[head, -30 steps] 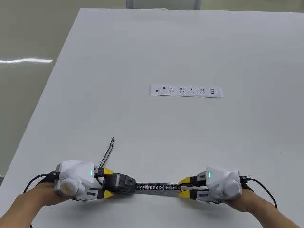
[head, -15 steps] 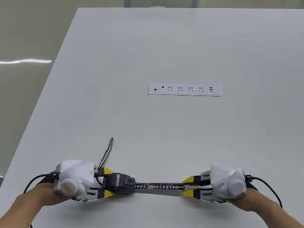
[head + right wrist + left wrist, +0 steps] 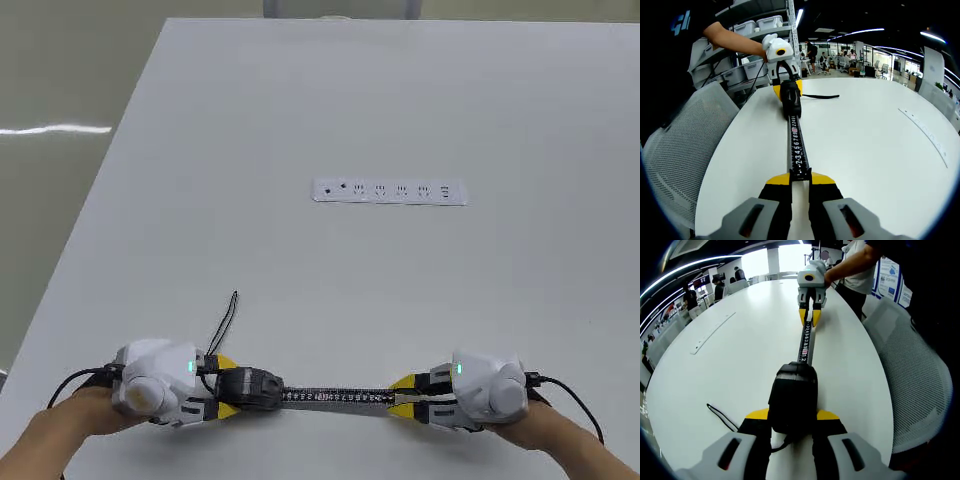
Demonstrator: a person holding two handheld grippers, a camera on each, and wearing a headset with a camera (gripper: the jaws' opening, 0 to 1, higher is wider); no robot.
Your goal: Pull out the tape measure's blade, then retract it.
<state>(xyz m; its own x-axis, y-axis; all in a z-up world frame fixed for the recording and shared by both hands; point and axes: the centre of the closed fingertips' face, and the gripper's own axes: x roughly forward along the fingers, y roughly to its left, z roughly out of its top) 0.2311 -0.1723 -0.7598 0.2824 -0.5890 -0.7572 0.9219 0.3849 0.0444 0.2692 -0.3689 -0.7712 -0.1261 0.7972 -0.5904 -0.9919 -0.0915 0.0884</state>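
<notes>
**Blade drawn out between two facing grippers, along the near edge of the table**

We see the tape measure's case (image 3: 252, 385) on the white table (image 3: 300, 120), close to its near edge and left of centre. The left gripper (image 3: 226, 386) has its jaws clamped on the sides of the case. In the left gripper view the yellow tips press against both flanks of the dark housing.

The blade (image 3: 335, 397) leaves the case toward the right and lies flat just above the tabletop. Its free end is pinched between the closed jaws of the right gripper (image 3: 402, 396), and the right gripper view shows the tip seated between the two yellow pads.

The relation that matters is the axis. The case, the blade and both grippers lie on one straight line running left to right, with the grippers pointing at each other along it. The blade shows no twist or sag.

We judge that the coming move, whether further extension or the return, must run along this same line. The right gripper would travel rightward to lengthen the blade or leftward to feed it back, while the left one anchors the case.

A thin cord (image 3: 228, 318) trails from the case toward the far side, and a power strip (image 3: 390, 190) lies well apart, further across the table.
</notes>
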